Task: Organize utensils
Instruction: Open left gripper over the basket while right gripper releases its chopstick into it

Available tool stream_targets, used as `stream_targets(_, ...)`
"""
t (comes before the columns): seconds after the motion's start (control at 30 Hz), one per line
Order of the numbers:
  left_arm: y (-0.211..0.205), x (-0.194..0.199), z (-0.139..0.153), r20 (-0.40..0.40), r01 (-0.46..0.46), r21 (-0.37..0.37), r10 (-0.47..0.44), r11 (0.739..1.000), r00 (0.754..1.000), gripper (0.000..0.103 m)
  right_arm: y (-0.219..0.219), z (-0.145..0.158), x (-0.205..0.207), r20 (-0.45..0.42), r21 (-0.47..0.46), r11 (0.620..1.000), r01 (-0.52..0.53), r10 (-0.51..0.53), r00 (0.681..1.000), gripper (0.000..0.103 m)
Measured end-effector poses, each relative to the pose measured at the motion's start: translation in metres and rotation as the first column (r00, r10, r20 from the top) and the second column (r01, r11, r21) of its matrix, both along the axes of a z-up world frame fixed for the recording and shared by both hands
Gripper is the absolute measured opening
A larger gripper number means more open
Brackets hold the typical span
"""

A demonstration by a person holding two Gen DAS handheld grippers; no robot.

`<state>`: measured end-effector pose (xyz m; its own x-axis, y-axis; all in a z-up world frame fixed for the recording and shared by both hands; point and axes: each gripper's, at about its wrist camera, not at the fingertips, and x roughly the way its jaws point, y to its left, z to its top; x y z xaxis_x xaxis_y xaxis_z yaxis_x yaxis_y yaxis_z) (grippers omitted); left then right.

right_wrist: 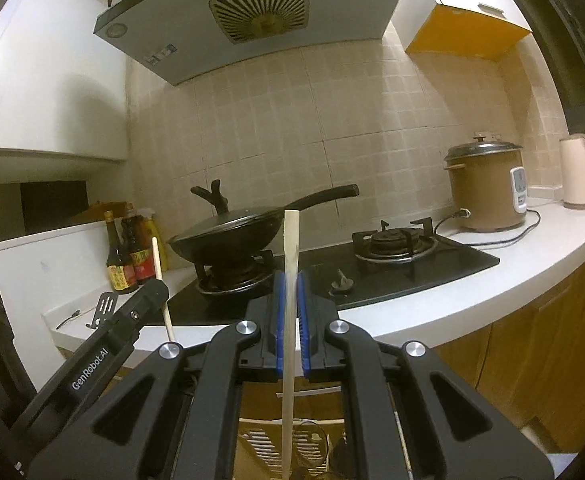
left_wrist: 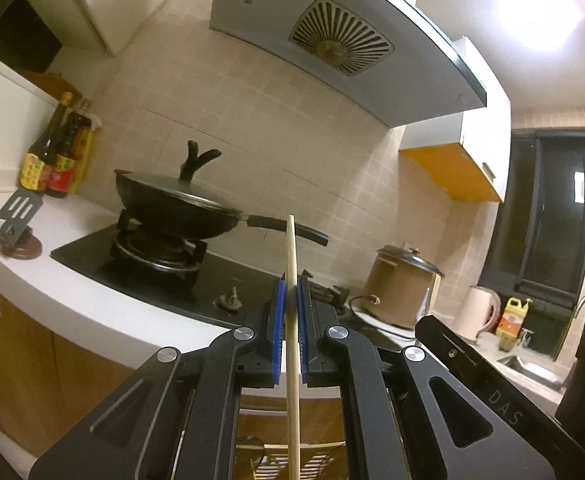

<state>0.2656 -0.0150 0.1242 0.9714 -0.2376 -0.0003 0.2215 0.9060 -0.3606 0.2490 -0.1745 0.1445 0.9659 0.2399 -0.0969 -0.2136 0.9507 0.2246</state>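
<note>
Each tool, left (left_wrist: 289,292) and right (right_wrist: 291,286), pinches one upright chopstick (left_wrist: 292,320) (right_wrist: 289,320) mid-shaft, so either could pivot or slip toward the slatted holder (right_wrist: 276,448) below.

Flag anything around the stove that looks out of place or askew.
Nothing is spilled or visibly damaged. The one oddity: the slotted spatula at the counter's far left sits propped at a tilt over a brown round holder. The lidded wok sits squarely on its burner. Each gripper clamps one upright chopstick.
</note>
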Motion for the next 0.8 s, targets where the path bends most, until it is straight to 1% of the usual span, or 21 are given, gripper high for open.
stream_targets(0.13,-0.002,0.0,-0.007,-0.008,0.002,0.016,-0.002,1.0,1.0,0.004,-0.002,-0.007,-0.004,0.001,0.025,1.0,-0.008,0.008,1.0,0.004)
stream_targets(0.2,-0.002,-0.001,-0.011,-0.01,-0.002,0.022,0.002,1.0,1.0,0.005,-0.002,-0.01,-0.009,0.009,0.017,1.0,-0.003,0.002,1.0,0.004)
stream_targets(0.3,0.0,-0.002,-0.014,-0.035,0.016,0.021,-0.015,1.0,0.999,0.005,-0.003,-0.013,-0.012,-0.006,0.014,1.0,-0.016,0.016,1.0,0.005)
stream_targets(0.37,0.003,-0.006,-0.014,-0.049,0.028,0.026,-0.027,0.999,0.998,0.008,-0.004,-0.013,-0.016,-0.023,0.016,0.999,-0.029,0.029,0.999,0.005)
stream_targets(0.43,0.007,-0.01,-0.012,-0.057,0.044,0.021,-0.043,0.999,0.997,0.025,-0.007,-0.01,-0.022,-0.041,0.018,0.999,-0.035,0.036,0.999,0.005)
stream_targets(0.63,0.027,-0.036,0.001,-0.075,0.068,0.004,-0.067,0.998,0.995,0.027,-0.015,-0.002,-0.045,-0.083,0.012,0.998,-0.062,0.063,0.995,0.007)
stream_targets(0.7,0.033,-0.046,0.004,-0.08,0.078,-0.007,-0.078,0.997,0.994,0.028,-0.02,0.001,-0.053,-0.098,0.028,0.997,-0.065,0.068,0.993,0.011)
stream_targets(0.73,0.037,-0.053,0.006,-0.083,0.082,-0.014,-0.083,0.997,0.993,0.028,-0.024,0.003,-0.059,-0.103,0.048,0.997,-0.068,0.072,0.992,0.018)
stream_targets(0.77,0.038,-0.058,0.007,-0.085,0.083,-0.016,-0.084,0.996,0.993,0.029,-0.028,0.005,-0.066,-0.106,0.062,0.996,-0.065,0.071,0.992,0.028)
stream_targets(0.8,0.041,-0.064,0.008,-0.089,0.084,-0.017,-0.085,0.996,0.992,0.034,-0.032,0.007,-0.073,-0.107,0.068,0.996,-0.054,0.061,0.992,0.034)
